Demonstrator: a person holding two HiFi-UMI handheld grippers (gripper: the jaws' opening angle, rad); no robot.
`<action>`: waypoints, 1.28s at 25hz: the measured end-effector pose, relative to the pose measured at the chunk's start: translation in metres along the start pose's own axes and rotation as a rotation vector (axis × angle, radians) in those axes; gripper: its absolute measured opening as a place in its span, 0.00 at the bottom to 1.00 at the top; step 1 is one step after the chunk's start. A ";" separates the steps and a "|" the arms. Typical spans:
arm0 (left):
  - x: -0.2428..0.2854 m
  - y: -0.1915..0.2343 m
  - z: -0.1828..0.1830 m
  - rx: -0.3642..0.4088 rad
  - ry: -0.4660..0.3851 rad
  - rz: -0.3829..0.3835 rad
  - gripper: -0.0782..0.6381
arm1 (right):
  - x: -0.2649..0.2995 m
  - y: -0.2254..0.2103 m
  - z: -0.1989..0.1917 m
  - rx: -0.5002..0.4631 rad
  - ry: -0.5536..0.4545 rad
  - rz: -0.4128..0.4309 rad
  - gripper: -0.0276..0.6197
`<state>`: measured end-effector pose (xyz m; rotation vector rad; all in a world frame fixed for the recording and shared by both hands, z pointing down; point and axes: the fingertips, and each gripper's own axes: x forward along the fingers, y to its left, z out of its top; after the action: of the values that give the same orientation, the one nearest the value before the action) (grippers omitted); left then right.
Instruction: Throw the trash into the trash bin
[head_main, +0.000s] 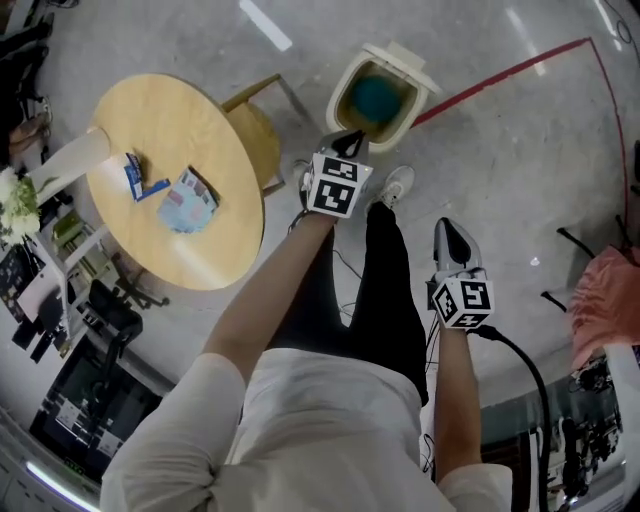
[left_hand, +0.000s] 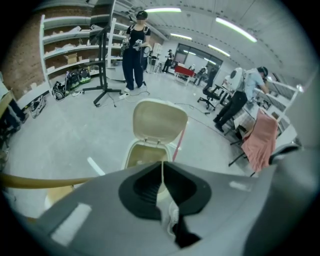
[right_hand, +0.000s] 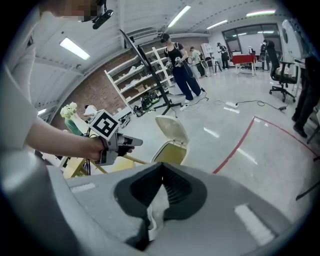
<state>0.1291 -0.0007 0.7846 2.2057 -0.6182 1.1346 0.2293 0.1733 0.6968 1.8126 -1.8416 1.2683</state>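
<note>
Bright, even indoor light comes from long ceiling strip lamps (left_hand: 235, 29), which leave pale streaks of glare on the grey floor (head_main: 500, 180). Shadows are faint. Every view bows at its edges, and both gripper views darken at the corners. Close to the lens, the left claw (left_hand: 161, 167) and right claw (right_hand: 162, 167) look soft.

Two grippers are counted: the left gripper (head_main: 350, 140) and the right gripper (head_main: 452, 235). One trash bin (head_main: 375, 98) is seen, with its one lid raised. One round table (head_main: 170, 115) is counted, with two packets on it: a blue packet (head_main: 135, 178) and a pale packet (head_main: 188, 200). One pink cloth (head_main: 600, 300) is seen.
</note>
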 end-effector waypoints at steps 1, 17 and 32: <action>-0.008 -0.002 0.001 0.001 -0.004 -0.002 0.12 | -0.004 0.003 0.002 -0.005 -0.003 -0.001 0.04; -0.155 -0.042 0.045 0.031 -0.106 -0.043 0.12 | -0.055 0.066 0.063 -0.113 -0.062 0.041 0.04; -0.250 -0.074 0.065 0.107 -0.175 -0.056 0.12 | -0.111 0.110 0.098 -0.183 -0.095 0.080 0.04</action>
<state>0.0803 0.0437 0.5239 2.4170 -0.5752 0.9732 0.1874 0.1606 0.5183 1.7443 -2.0268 1.0163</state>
